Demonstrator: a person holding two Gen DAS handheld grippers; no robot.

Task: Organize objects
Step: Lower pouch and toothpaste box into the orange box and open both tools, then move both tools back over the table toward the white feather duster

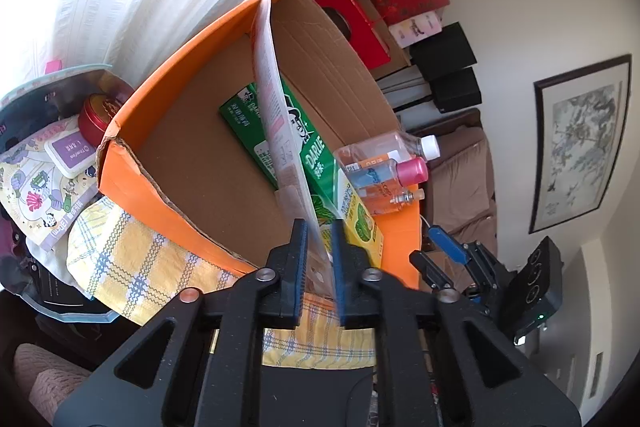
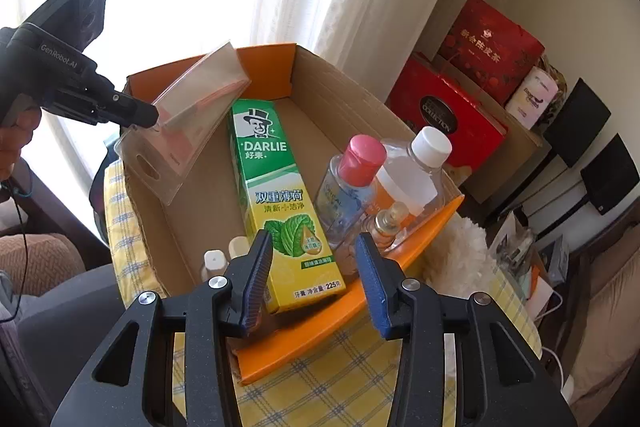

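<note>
Blue pads of the left gripper (image 1: 320,255) stand a little apart around the edge of a clear plastic pouch (image 2: 188,123); the left pad seems to touch it, but I cannot tell if both pads press. I judge the pouch is being released above the orange cardboard box (image 2: 344,311), so that it can fall inside. The right gripper (image 2: 316,279) hangs over the near wall of the box with its jaws open and nothing between them. In the box lie a green toothpaste carton (image 2: 276,195), a pink-capped bottle (image 2: 352,179) and a white-capped bottle (image 2: 416,167), close together at one side, probably to leave room for the pouch
</note>
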